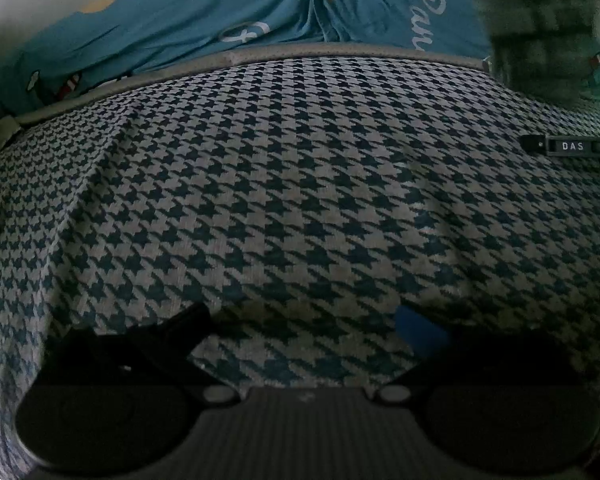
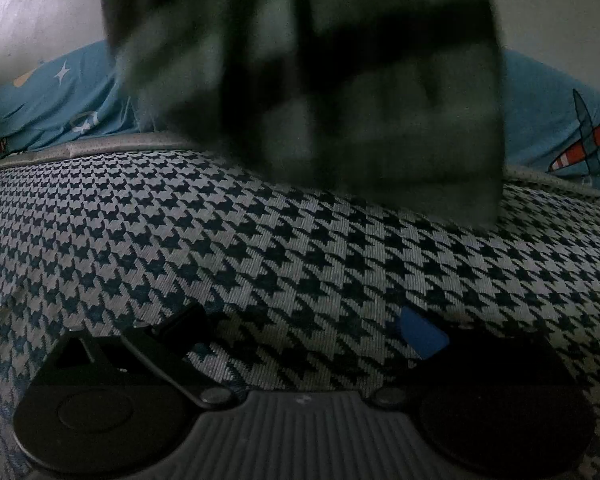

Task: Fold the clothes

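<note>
The left hand-held gripper (image 1: 300,324) hung low with its two fingers spread wide apart and nothing between them. The right hand-held gripper (image 2: 300,324) was held likewise, fingers parted and empty; its tip (image 1: 571,146) showed at the right edge.

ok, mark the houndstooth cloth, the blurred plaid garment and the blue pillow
houndstooth cloth (image 1: 300,184), left wrist view, middle of its surface
plaid garment (image 2: 300,92), right wrist view, blurred centre
blue pillow (image 1: 172,28), left wrist view, printed face
</note>
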Demonstrator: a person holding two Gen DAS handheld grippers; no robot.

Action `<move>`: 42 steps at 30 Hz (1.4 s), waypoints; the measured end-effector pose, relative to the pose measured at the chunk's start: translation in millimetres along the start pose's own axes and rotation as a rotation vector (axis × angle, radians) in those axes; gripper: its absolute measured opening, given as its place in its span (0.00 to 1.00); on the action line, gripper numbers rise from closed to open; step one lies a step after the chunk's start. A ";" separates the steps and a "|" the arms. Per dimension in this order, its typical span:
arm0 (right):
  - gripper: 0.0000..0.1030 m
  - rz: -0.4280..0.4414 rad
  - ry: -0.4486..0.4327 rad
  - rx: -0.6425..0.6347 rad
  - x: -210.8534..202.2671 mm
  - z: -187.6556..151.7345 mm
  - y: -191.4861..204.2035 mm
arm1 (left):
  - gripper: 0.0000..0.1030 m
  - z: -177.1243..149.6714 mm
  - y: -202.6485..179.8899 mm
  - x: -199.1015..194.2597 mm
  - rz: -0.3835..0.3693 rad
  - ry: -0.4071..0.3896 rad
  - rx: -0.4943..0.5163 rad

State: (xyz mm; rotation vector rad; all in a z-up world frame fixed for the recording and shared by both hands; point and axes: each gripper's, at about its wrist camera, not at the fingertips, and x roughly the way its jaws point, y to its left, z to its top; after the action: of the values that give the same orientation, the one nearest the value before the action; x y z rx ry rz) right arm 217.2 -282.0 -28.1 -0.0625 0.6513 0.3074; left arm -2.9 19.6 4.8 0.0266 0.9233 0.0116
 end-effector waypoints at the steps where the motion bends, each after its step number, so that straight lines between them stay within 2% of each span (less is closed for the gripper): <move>1: 1.00 0.000 0.000 0.000 0.0 0.0 0.0 | 1.00 -0.3 3.8 -0.9 0.005 -0.004 -0.002; 7: 1.00 0.000 0.000 -0.001 0.0 0.0 -0.1 | 1.00 -5.3 12.7 -7.2 0.129 -0.091 -0.013; 12: 1.00 -0.001 0.000 -0.001 0.1 0.1 -0.1 | 1.00 -16.0 37.3 -15.5 0.167 -0.087 -0.091; 15: 1.00 -0.001 0.000 -0.001 0.1 0.1 -0.1 | 1.00 -22.6 45.4 -23.7 0.197 -0.087 -0.102; 20: 1.00 -0.001 0.000 -0.004 -0.9 -0.1 1.4 | 1.00 -32.5 47.2 -23.6 0.220 -0.092 -0.110; 27: 1.00 -0.003 -0.001 -0.015 0.1 0.5 0.1 | 1.00 -19.8 43.9 -18.6 0.240 -0.089 -0.136; 42: 1.00 -0.005 -0.001 -0.025 -0.3 0.2 0.1 | 1.00 -17.5 40.6 -18.1 0.231 -0.051 -0.158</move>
State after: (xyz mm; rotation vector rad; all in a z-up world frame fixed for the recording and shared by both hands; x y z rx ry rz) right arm 217.0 -282.0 -27.8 -0.0880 0.6463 0.3110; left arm -27.7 60.1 9.9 -0.0129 0.8625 0.2971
